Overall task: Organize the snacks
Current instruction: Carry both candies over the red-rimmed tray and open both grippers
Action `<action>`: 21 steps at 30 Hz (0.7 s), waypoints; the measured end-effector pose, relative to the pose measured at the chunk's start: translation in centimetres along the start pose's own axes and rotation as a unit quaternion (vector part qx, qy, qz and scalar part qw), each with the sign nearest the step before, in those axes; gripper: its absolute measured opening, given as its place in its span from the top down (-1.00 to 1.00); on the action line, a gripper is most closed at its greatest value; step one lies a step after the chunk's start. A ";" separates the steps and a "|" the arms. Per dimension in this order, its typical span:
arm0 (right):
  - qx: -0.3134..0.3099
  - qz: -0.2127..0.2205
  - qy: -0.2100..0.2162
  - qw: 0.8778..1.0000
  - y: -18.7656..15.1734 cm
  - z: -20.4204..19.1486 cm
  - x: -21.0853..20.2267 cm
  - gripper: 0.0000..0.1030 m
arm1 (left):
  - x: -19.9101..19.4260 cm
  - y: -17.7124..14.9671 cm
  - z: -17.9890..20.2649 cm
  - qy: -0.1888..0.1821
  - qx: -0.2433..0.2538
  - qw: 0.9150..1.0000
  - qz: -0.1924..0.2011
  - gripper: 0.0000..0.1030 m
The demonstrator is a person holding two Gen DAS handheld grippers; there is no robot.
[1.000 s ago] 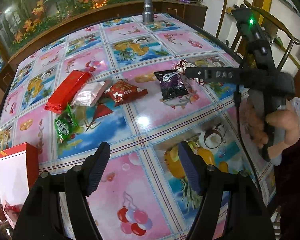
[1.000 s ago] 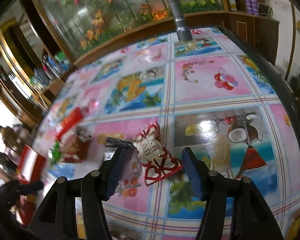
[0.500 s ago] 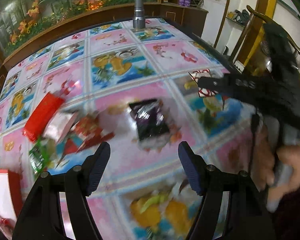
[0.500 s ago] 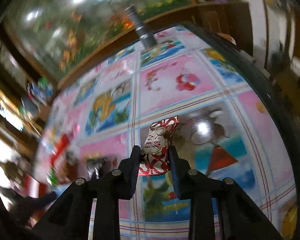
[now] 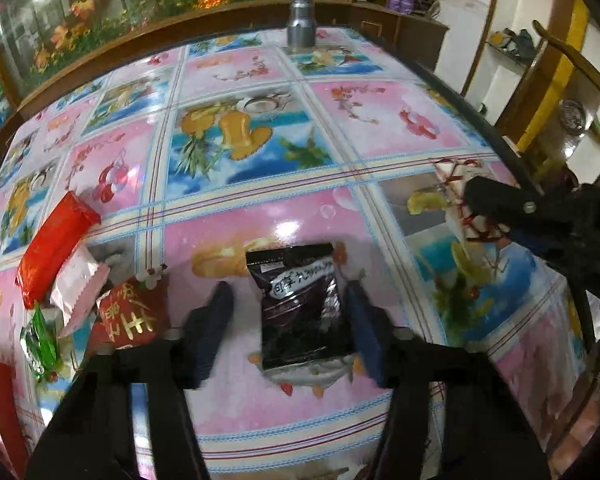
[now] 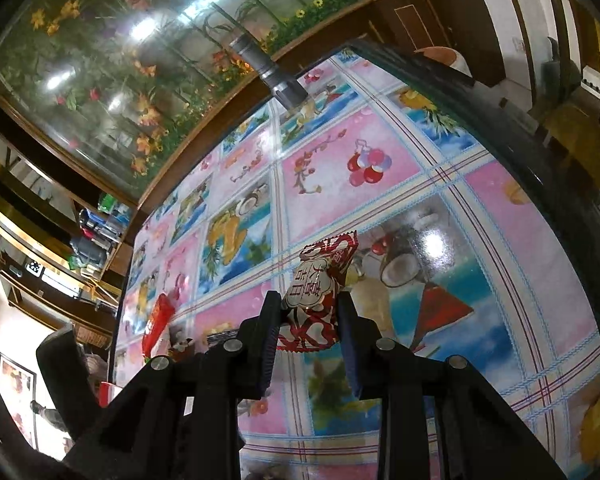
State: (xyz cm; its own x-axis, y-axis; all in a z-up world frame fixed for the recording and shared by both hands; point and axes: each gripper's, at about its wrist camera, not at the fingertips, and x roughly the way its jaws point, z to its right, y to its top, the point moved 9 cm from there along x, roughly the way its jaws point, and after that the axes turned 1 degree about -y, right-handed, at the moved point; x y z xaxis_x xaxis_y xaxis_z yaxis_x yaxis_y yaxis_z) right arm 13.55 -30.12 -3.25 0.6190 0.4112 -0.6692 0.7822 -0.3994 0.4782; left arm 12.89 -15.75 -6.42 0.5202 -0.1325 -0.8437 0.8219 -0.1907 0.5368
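The left gripper [image 5: 288, 316] was closing around a black snack packet [image 5: 300, 304] lying flat on the patterned table [image 5: 236, 80], its right pad at the packet's edge, the left still apart. The right gripper [image 6: 308, 322] pinched a red-and-white candy packet [image 6: 318, 292] clear of the table. The slick flat packet risked skidding or buckling between the pads. At nine o'clock a heap of red, white and green wrappers [image 5: 76, 292] overlapped, with their labels unreadable.
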 end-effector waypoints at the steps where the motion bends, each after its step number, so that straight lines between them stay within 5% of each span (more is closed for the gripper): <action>1: -0.003 -0.003 0.000 1.000 -0.1 -0.1 0.1 0.43 | 0.0 0.1 0.1 -0.002 0.004 1.000 0.001 0.41; 10: -0.026 -0.034 0.013 0.999 -1.6 -1.3 1.5 0.43 | -1.4 -1.5 -0.7 -0.020 0.010 1.000 0.009 0.57; 21: -0.054 -0.064 0.027 0.996 -3.4 -2.6 2.6 0.43 | -8.8 -9.2 -4.7 -0.014 0.006 0.999 0.046 0.62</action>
State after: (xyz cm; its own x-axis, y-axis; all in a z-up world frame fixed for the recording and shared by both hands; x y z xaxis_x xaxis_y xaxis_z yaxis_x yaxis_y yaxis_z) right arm 12.70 -25.57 -5.13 0.5140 0.4984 -0.6981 0.8563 -0.2506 0.4515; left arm 1.79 -8.21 -3.97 0.5860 -0.1770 -0.7907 0.7684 -0.1882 0.6116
